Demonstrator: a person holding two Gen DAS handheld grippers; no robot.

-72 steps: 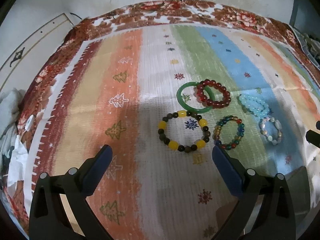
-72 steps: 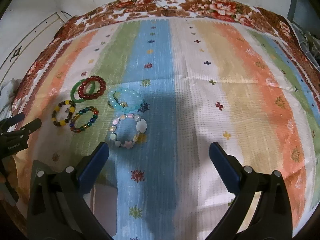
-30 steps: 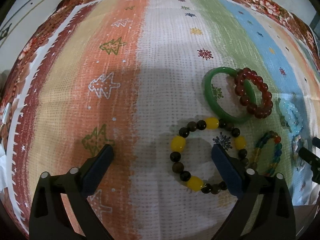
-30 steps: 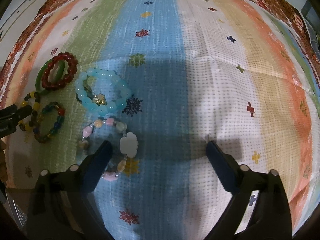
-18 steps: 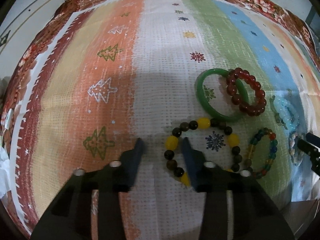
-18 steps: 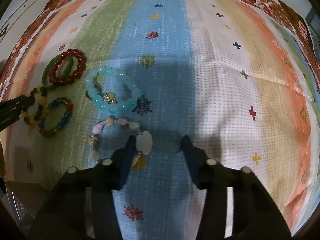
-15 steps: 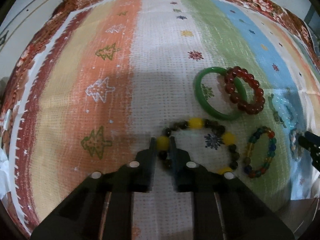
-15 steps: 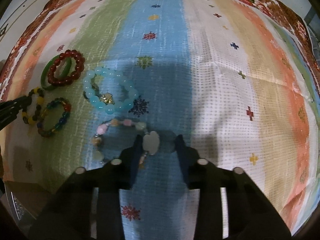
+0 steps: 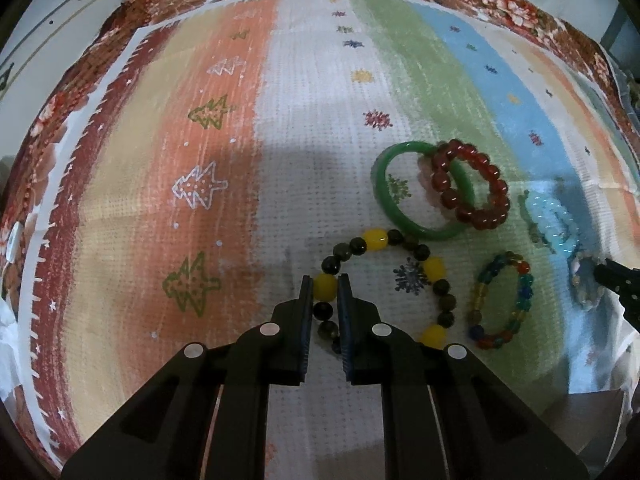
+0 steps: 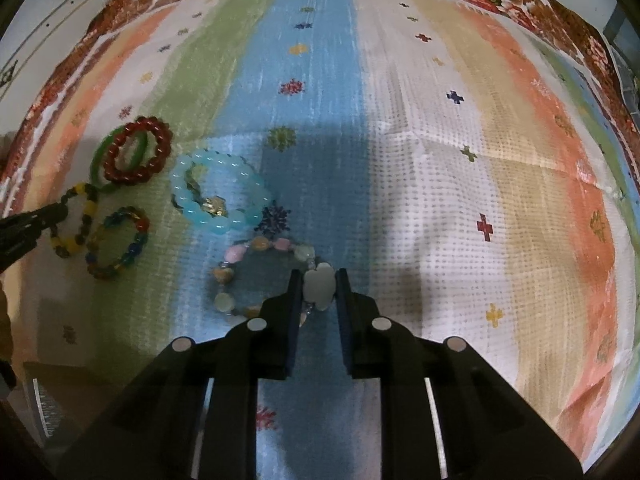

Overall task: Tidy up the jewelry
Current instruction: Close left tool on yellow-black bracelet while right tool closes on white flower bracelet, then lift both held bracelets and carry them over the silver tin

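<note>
Currently mid-grasp on two bracelets at once, both lying flat on the striped woven cloth point(image 9: 312, 128).

Left gripper point(image 9: 325, 294): jaws clamped on a yellow bead of the dark-and-yellow beaded bracelet point(image 9: 434, 268), at the ring's left side, over the white stripe. Bracelet not yet lifted by the look of it; rest of the loop resting on the cloth.

Right gripper point(image 10: 319, 289): jaws closing, pale flat stone of the pastel mixed-stone bracelet point(image 10: 236, 256) between them, pads touching or nearly touching its sides. Bracelet on the blue stripe, loop trailing off to the left.

Untouched alongside: green jade-like bangle point(image 9: 380, 184) with the dark red round-bead bracelet point(image 9: 496, 188) overlapping its right rim; multicoloured glass-bead bracelet point(image 9: 524, 280) just right of the dark-and-yellow one; pale blue translucent bead bracelet point(image 10: 256, 184) just beyond the pastel one.

Step in hand, as judged: securing grips before carrying each piece to its own spot. Next move likely calls for a straight lift, slow enough that the hanging loops clear the neighbours without snagging; right grip needs finishing first.

Against a second ago: both pairs of jaws then wide apart and straddling cloth, nothing pinched; now narrowed onto single beads. Bracelets' layout unchanged.
</note>
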